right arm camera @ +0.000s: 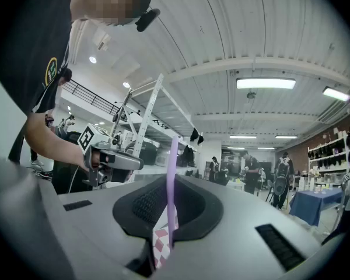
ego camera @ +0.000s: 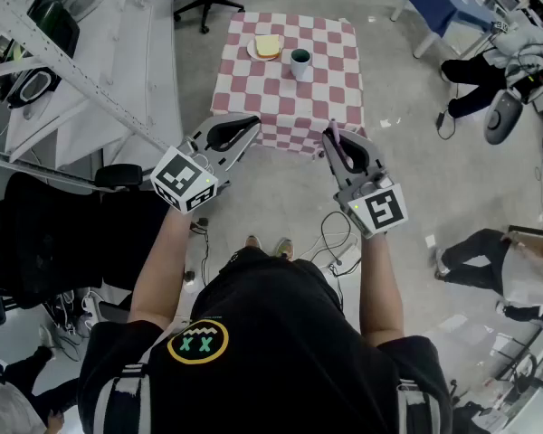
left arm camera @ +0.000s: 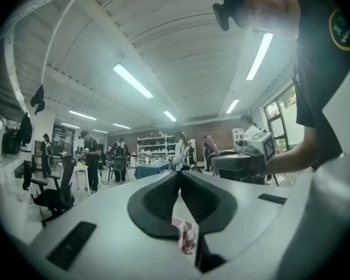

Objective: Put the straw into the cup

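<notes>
Two grippers: we saw the left gripper (ego camera: 254, 125) at centre left and the right gripper (ego camera: 328, 135) at centre right of the head view, both held level in front of the person and apart from each other.
Left fingers: in the left gripper view the two black pads (left arm camera: 162, 198) met at their tips with nothing between them. Only a scrap of checked cloth showed through the gap lower down.
Right fingers: in the right gripper view the pads (right arm camera: 193, 206) were pressed on the straw (right arm camera: 172, 174), one from either side.
Straw against the fingers: we found the purple straw standing upright in the middle of that frame, pinched along its lower part. Its top rose clear above the fingertips, and its lower end ran down past the pads toward the gap where checked cloth showed.
Cup: the dark cup (ego camera: 300, 63) stood upright on the table (ego camera: 281, 107) at upper centre of the head view, beyond both grippers' tips and well apart from them and from the straw.
Table: it wore a red-and-white checked cloth.
Plate: a white plate (ego camera: 252, 54) lay just left of the cup, with a pale yellow thing (ego camera: 269, 45) on it; we could not tell what that was.
Straw in the head view: too thin for us to make out there.
</notes>
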Motion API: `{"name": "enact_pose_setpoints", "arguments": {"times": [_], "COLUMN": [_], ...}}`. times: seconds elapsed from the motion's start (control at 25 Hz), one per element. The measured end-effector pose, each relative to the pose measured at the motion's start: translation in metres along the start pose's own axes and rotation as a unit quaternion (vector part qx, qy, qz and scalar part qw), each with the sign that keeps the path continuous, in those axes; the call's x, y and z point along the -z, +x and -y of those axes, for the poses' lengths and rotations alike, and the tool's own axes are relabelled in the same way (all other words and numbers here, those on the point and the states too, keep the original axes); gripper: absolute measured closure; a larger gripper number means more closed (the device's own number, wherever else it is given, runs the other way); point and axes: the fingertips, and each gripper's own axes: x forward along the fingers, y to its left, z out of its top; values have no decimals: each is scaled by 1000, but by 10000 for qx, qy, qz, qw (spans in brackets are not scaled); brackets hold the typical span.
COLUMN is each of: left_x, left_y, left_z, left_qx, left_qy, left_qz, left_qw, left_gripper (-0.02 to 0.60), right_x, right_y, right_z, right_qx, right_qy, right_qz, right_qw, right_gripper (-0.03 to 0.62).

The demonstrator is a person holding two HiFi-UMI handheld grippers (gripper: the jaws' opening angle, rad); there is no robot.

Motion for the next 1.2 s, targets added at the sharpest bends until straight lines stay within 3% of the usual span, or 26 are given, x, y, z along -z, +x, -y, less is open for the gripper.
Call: {"name": "enact_pose_setpoints", "arguments": {"times": [1.2], "left_x": [-5], "left_y": [9], "left_z": [12], "left_qx": [-29], "left_qy": [55], "left_qz": [-16], "left_qw": [10000], "left_gripper": [552], "right_x": [-1], "right_y": [-9], "right_z": [4], "right_qx": [-70], "right_qy": [-91], "right_qz": [99], "right_qw": [9999], "right_gripper": [551]}}
